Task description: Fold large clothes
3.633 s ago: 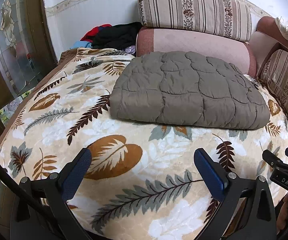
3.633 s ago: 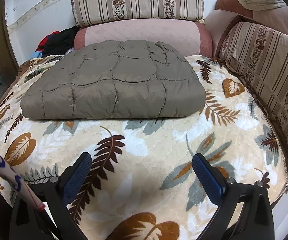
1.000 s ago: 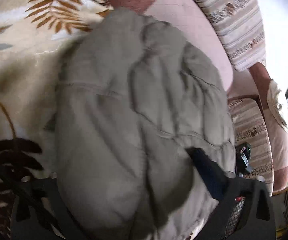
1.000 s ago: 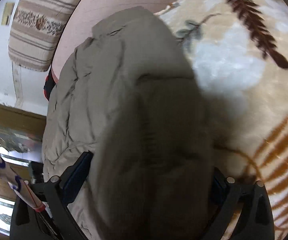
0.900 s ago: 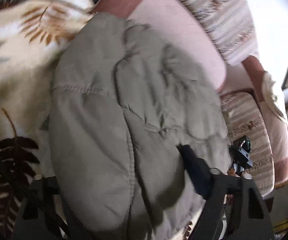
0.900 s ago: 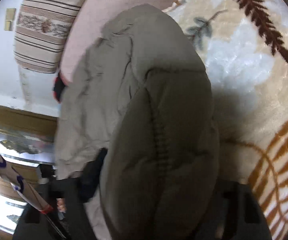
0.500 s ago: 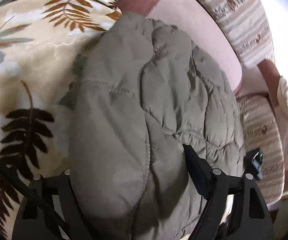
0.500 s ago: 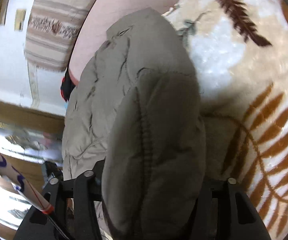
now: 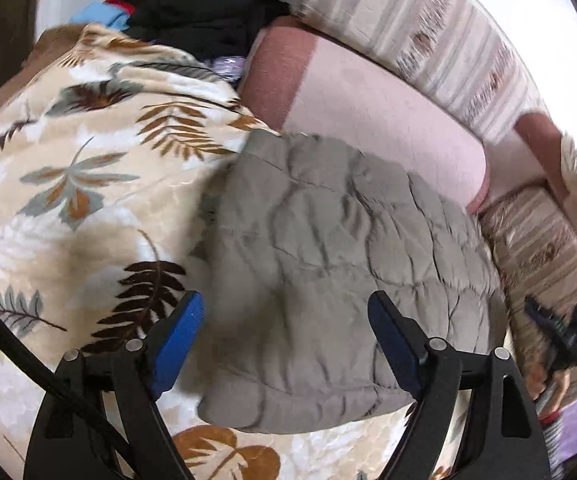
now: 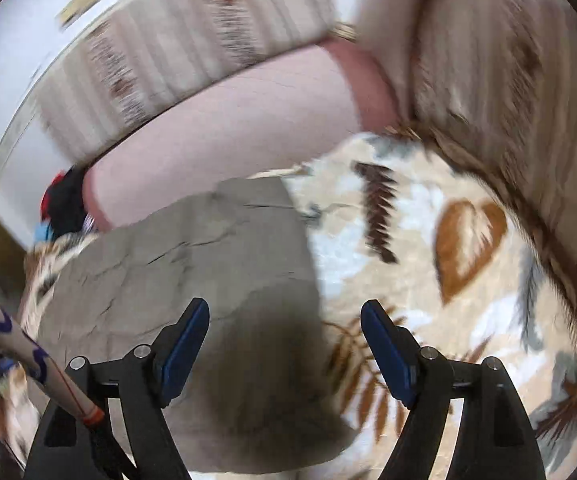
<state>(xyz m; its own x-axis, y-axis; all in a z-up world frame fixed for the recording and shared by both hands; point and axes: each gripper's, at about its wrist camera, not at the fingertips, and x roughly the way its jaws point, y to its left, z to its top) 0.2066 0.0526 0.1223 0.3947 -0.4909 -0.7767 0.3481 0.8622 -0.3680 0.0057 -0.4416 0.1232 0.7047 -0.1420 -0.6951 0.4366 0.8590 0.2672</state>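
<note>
A folded, quilted grey-brown jacket lies on the leaf-patterned blanket, its far edge against a pink bolster. My left gripper hovers over the jacket's left end. Its jaws are opening, the blue pads clear of the cloth. In the right wrist view, which is blurred, the jacket fills the lower left. My right gripper hangs above the jacket's right end, its jaws opening with nothing pressed between them. That other gripper also shows at the right edge of the left wrist view.
A striped cushion rests on the bolster, and another striped cushion lines the right side. A pile of black, red and blue clothes sits at the back left corner. Bare blanket spreads right of the jacket.
Both grippers held the jacket's ends between their pads. Now they have let go, risen and pulled back, and the jacket lies flat on the blanket.
</note>
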